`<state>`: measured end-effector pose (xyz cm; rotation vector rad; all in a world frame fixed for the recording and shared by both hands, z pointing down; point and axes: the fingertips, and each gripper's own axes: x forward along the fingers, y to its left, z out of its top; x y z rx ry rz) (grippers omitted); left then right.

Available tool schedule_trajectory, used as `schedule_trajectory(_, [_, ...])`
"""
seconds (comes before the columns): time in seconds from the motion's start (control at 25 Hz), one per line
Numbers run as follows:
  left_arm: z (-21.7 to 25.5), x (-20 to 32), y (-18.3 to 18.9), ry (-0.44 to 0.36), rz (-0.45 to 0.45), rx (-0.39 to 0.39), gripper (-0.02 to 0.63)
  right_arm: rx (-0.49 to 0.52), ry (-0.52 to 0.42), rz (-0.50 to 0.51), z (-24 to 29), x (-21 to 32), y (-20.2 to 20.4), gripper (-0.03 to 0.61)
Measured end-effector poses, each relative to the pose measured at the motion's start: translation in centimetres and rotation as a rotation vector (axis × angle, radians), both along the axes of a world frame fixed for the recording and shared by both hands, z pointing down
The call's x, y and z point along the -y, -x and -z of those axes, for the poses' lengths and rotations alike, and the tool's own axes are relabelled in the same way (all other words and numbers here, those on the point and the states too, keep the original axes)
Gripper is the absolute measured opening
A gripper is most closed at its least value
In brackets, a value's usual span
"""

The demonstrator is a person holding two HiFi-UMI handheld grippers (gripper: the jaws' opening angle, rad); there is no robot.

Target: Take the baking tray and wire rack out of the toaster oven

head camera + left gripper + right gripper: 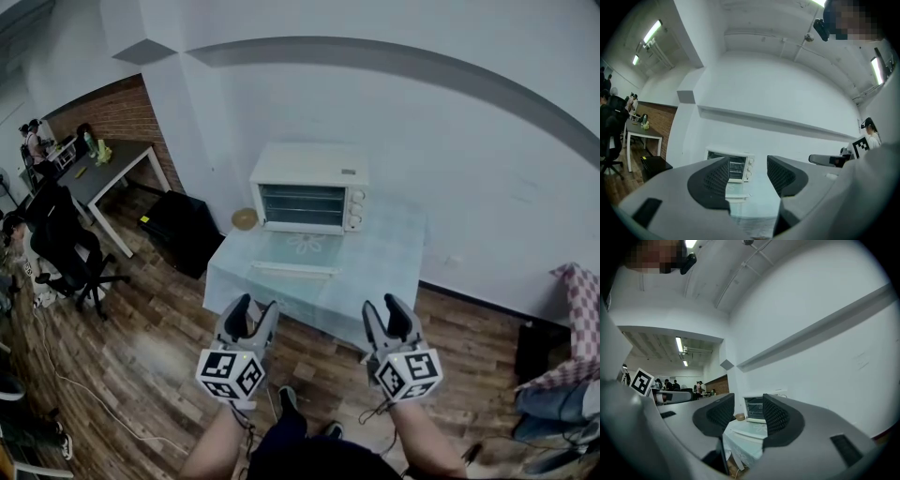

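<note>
On the counter (398, 267) ahead of you, close to the white wall, stands the oven (309, 192). Its door (298, 268) lies dropped flat toward you. Level bars of the rack (302, 199) show inside the open front. From here you cannot pick the tray out from them, so both are in the oven and neither is on the counter. A small round brown thing (245, 218) sits just beside the oven's left corner.

Your left claw (251, 310) and right claw (385, 310) are held side by side over the wood floor (141, 328), well short of the counter's near edge. Both point toward the oven. In each gripper view the two dark ribbed pads stand apart with nothing between them. Through each gap you see only the far-off oven and its cloth-covered counter. Neither claw touches anything.

A black box (178, 230) stands on the floor left of the counter.
</note>
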<state>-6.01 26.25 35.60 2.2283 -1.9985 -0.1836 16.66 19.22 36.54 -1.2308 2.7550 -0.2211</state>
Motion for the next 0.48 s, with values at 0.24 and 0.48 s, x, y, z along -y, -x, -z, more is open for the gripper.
schedule_trajectory(0.24, [-0.4,4.8,2.7,0.014,-0.055,-0.011,0.242,-0.01,0.014,-0.05,-0.1,4.2,2.1,0.176])
schedule_trajectory(0.48, [-1.2,9.7,7.8,0.021,-0.084,-0.047,0.241,-0.029,0.042,-0.084,-0.8,8.0,6.4,0.163])
